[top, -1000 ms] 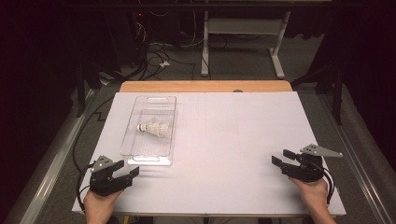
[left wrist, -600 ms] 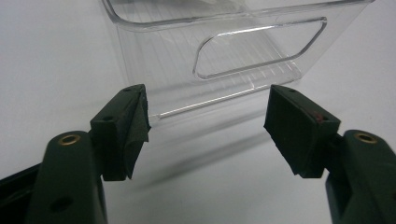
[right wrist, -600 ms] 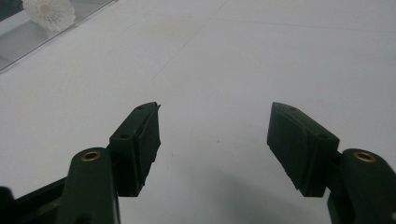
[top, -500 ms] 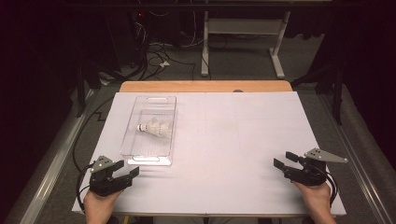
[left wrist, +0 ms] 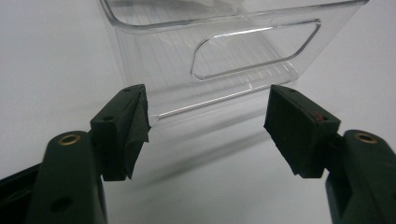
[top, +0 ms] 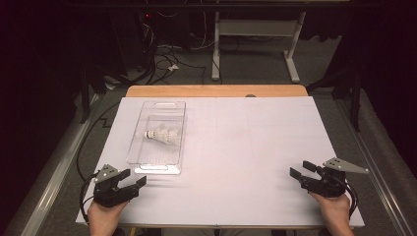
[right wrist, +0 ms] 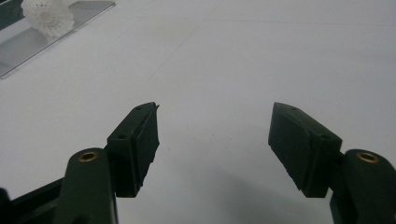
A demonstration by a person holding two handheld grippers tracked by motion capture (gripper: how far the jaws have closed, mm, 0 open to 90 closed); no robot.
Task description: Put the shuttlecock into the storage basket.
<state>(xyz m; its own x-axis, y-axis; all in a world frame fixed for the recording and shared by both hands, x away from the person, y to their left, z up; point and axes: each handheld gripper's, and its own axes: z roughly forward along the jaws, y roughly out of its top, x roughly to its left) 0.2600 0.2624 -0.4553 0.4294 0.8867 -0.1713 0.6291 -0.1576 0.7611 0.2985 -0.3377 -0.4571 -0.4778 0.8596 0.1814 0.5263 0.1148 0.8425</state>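
Observation:
A white shuttlecock (top: 161, 134) lies on its side inside a clear plastic tray (top: 147, 160) on the left half of the white table. My left gripper (top: 133, 178) rests near the front left corner, just short of the tray's near end, open and empty. In the left gripper view its jaws (left wrist: 208, 112) frame the tray's handle wall (left wrist: 252, 51) without touching it. My right gripper (top: 301, 168) sits at the front right, open; its jaws have just been opening with nothing between them. In the right gripper view the jaws (right wrist: 215, 126) point across bare table toward the shuttlecock (right wrist: 49, 16).
The white sheet (top: 246, 147) covers a wooden tabletop (top: 216, 91) whose far edge shows. Beyond it stand a desk frame (top: 255, 49) and cables on dark floor. Metal rails run along both sides of the table.
The right gripper has shifted slightly toward the table's near right edge and its jaws stand a little wider. The left gripper, tray and shuttlecock have stayed put.

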